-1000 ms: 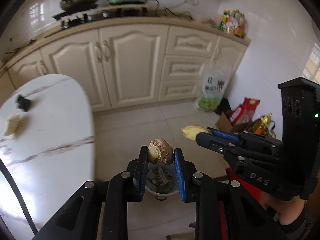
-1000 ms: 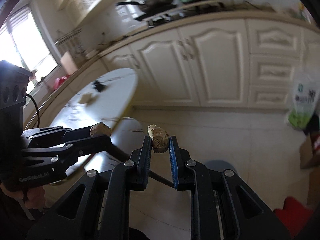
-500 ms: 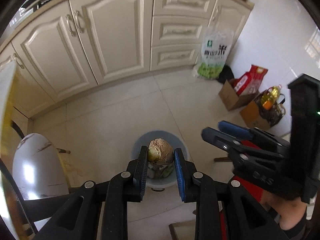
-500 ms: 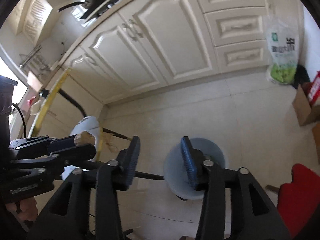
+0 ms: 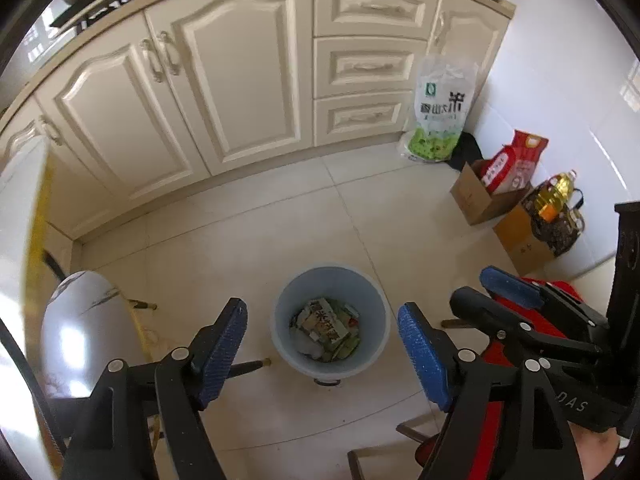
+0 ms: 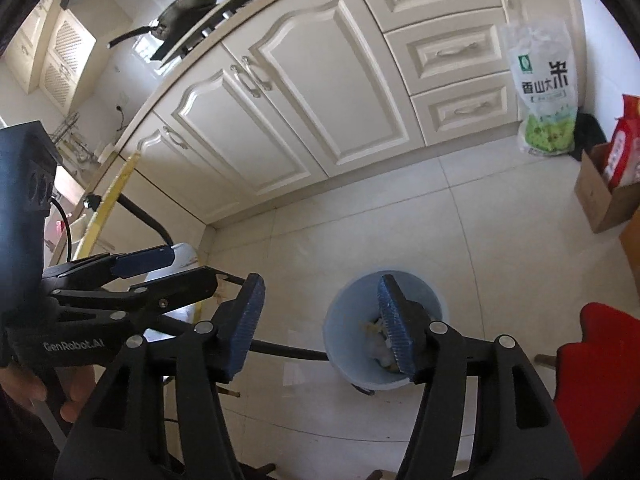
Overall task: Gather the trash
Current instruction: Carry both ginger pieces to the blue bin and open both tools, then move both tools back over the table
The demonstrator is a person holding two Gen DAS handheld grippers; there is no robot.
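A pale blue trash bin (image 5: 370,300) stands on the tiled floor with paper scraps and wrappers (image 5: 325,326) inside. My left gripper (image 5: 322,348) is open and empty, held high above the bin. My right gripper (image 6: 322,320) is open and empty too, above the bin (image 6: 344,312), its right finger (image 6: 394,320) over the rim. The right gripper shows at the right of the left wrist view (image 5: 492,296). The left gripper shows at the left of the right wrist view (image 6: 160,268).
Cream cabinets (image 5: 224,80) line the far wall. A rice bag (image 5: 440,112) leans on the drawers. Cardboard boxes (image 5: 480,196) with an oil bottle (image 5: 556,196) stand at the right wall. A white stool (image 5: 76,332) and a red seat (image 6: 600,364) flank the bin.
Both grippers swung down from the table over the bin. The right one opened and let go of its scrap first; the left one has now opened and its brown lump is gone.
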